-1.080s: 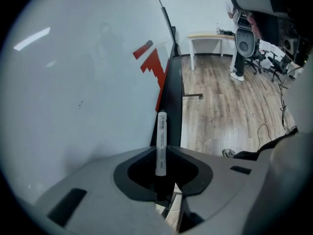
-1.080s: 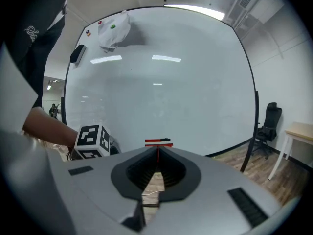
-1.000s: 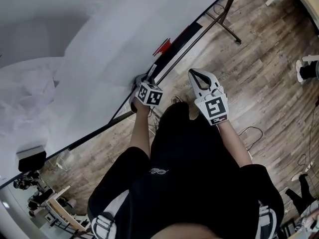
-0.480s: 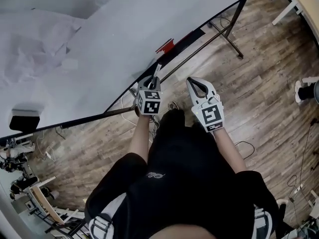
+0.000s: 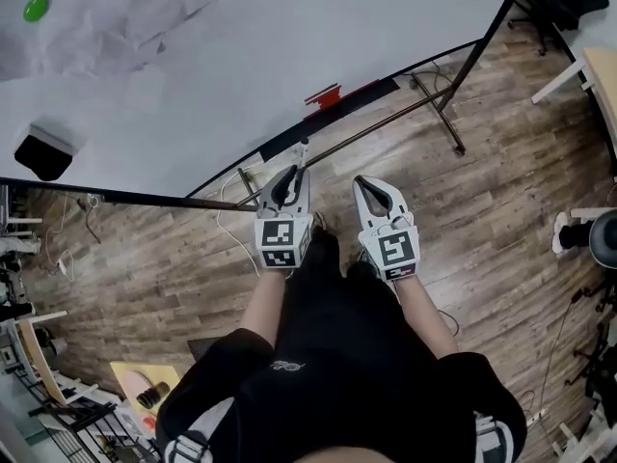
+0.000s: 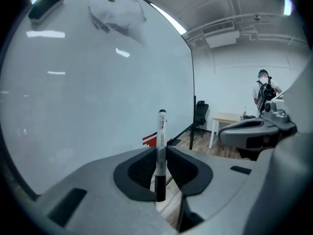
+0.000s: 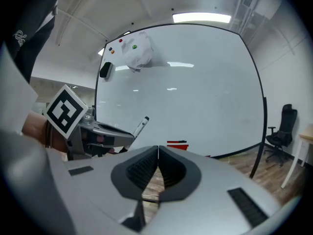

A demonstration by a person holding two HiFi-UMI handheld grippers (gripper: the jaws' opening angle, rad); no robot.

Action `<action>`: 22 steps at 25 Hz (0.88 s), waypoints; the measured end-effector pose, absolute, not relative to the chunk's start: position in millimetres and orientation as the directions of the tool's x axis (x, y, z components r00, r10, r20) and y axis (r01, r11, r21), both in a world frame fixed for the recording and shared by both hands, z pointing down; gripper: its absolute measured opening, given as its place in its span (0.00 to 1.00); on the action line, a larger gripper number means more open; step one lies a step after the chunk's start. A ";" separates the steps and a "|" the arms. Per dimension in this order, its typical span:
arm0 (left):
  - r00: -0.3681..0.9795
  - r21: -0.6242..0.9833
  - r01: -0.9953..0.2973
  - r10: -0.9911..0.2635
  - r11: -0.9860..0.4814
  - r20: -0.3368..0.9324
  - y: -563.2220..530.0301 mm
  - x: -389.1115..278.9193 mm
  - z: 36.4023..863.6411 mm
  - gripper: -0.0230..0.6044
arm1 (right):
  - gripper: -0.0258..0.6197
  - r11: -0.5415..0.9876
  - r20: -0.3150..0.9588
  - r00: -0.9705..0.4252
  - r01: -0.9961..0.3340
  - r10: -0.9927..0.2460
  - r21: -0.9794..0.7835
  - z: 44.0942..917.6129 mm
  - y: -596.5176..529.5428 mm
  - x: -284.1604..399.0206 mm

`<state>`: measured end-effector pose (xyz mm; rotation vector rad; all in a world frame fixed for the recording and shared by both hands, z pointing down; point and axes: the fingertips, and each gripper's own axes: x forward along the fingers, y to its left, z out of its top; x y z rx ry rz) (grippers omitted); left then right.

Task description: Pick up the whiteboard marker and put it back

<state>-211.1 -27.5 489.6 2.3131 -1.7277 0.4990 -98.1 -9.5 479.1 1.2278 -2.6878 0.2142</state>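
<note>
The whiteboard marker [image 6: 160, 151] is a white barrel with a black cap; it stands upright, clamped between the tips of my left gripper [image 6: 160, 153]. In the head view the marker [image 5: 301, 154] pokes out beyond the left gripper [image 5: 294, 174] toward the whiteboard's lower edge. From the right gripper view the marker [image 7: 140, 126] shows slanting up out of the left gripper [image 7: 128, 137]. My right gripper [image 5: 370, 187] hangs beside the left one, over the floor. Its jaws are shut tip to tip with nothing between them [image 7: 158, 151].
The large whiteboard [image 5: 222, 56] on a black stand fills the upper left, with a red item [image 5: 323, 95] on its tray, a black eraser [image 5: 43, 152] and a green magnet [image 5: 36, 8]. An office chair [image 7: 279, 131] and a desk [image 6: 227, 119] stand on the wooden floor [image 5: 501, 181].
Both grippers have drawn back from the whiteboard's lower edge toward my body, the left one carrying the marker. The head view has swung, so the board shows more of its upper part.
</note>
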 end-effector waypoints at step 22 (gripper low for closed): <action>0.461 0.099 -0.887 -0.870 -0.451 0.174 2.8 -200.9 429.7 0.14 | 0.05 0.507 0.145 -0.507 -0.861 -0.850 -0.038 432.5 10.0 -111.4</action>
